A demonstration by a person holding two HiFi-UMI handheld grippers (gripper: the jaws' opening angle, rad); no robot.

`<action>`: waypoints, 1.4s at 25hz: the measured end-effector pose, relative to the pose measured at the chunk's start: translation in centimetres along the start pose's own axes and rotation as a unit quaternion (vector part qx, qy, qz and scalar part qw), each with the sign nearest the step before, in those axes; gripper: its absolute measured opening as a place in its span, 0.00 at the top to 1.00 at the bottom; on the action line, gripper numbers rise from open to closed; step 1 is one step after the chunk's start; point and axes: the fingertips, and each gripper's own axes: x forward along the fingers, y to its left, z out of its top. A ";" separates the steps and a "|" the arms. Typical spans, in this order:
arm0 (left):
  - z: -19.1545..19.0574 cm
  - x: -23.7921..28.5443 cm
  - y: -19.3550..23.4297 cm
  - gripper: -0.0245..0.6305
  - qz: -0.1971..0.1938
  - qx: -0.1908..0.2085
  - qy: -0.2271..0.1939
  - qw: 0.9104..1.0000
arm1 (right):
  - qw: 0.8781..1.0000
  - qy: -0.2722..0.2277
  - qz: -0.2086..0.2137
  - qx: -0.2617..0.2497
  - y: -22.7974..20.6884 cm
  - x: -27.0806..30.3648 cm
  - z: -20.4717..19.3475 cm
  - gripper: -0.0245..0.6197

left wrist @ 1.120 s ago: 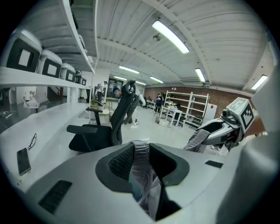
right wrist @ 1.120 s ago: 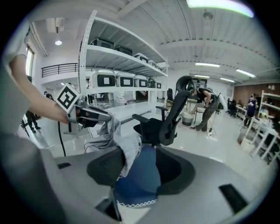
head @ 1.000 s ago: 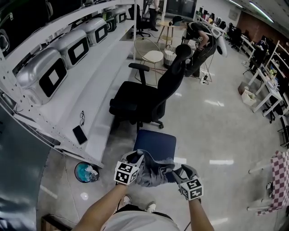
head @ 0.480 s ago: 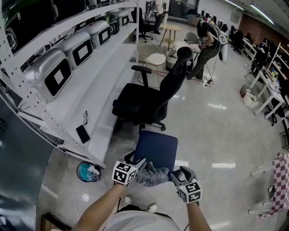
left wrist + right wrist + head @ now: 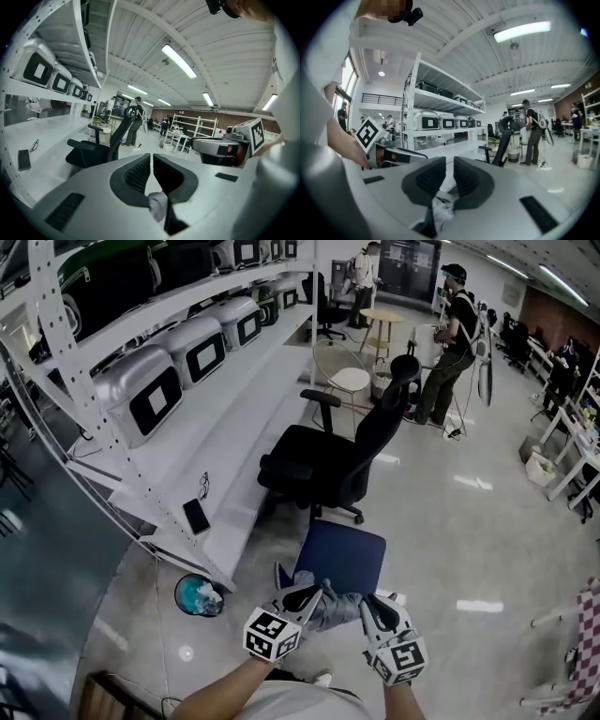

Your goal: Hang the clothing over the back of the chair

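A crumpled grey garment point(image 5: 336, 607) hangs between my two grippers, just in front of a blue padded seat point(image 5: 345, 557). My left gripper point(image 5: 312, 593) is shut on its left end; in the left gripper view the cloth point(image 5: 157, 205) is pinched at the base of the jaws of the left gripper point(image 5: 152, 165). My right gripper point(image 5: 372, 607) has just been closing, and its jaws now press on the garment's right end point(image 5: 441, 209), as the right gripper view shows for the right gripper point(image 5: 449, 172). The black office chair point(image 5: 339, 463) stands beyond the blue seat with its tall back point(image 5: 387, 411) to the right.
A long white bench point(image 5: 202, 442) with grey machines runs along the left, with a phone point(image 5: 196, 516) and glasses point(image 5: 203, 486) on it. A teal bin point(image 5: 197, 594) sits on the floor. A person point(image 5: 452, 343) stands behind the chair. A round white chair point(image 5: 344, 371) is further back.
Both grippers have come up off the blue seat's front with the grey garment, which is now bunched tighter between them. The head view has tipped up toward the office chair.
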 end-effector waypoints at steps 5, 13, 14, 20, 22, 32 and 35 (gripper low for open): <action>-2.1 -2.6 -5.0 0.94 -0.029 -0.009 0.003 1.000 | 0.997 0.025 0.064 0.030 2.3 -0.7 -3.2 0.93; -6.0 -6.2 -7.6 0.94 -0.019 -0.013 0.046 0.999 | 0.986 0.048 0.122 0.107 7.2 -1.2 -7.5 0.93; -5.6 -6.4 -7.7 0.94 -0.022 -0.011 0.040 0.999 | 0.983 0.054 0.132 0.114 8.5 -1.3 -7.7 0.93; -3.0 -9.7 -8.8 0.94 -0.060 0.001 -0.011 0.998 | 0.982 0.081 0.143 0.095 15.1 -2.7 -7.0 0.93; -2.4 -12.1 -7.9 0.94 -0.043 0.001 -0.029 0.999 | 0.986 0.084 0.121 0.079 16.9 -3.0 -6.4 0.93; -0.4 -19.1 -6.4 0.94 -0.045 -0.001 -0.091 0.995 | 0.998 0.045 0.013 0.033 23.4 -4.8 -1.6 0.94; 0.2 -20.0 -7.7 0.94 -0.070 0.003 -0.095 0.993 | 0.998 0.044 0.008 0.034 24.6 -5.7 -1.4 0.94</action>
